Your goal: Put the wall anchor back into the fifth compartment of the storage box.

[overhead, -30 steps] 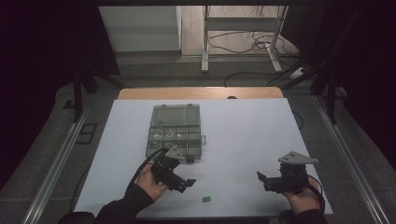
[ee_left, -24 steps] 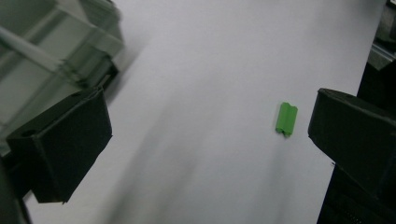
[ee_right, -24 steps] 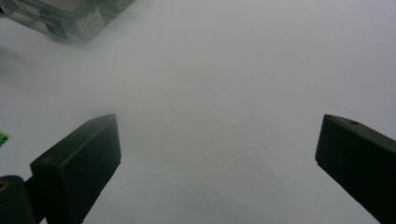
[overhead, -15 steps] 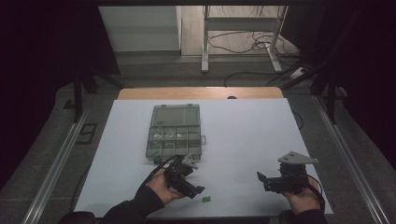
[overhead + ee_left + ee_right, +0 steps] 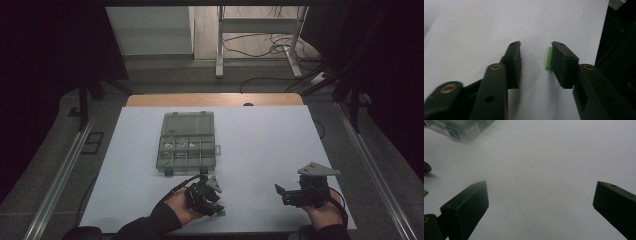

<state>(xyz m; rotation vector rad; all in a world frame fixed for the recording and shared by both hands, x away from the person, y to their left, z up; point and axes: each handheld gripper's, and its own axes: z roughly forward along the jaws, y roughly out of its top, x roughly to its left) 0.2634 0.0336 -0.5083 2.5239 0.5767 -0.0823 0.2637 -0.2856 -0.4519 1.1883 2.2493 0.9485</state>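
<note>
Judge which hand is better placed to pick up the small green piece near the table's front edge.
Left. The left tongs are open over the green piece, which lies beside one jaw's inner face. The right tongs, also open, sit apart over bare table.

Green piece (image 5: 548,58) – white table (image 5: 260,145) – black tongs (image 5: 535,53).
</note>
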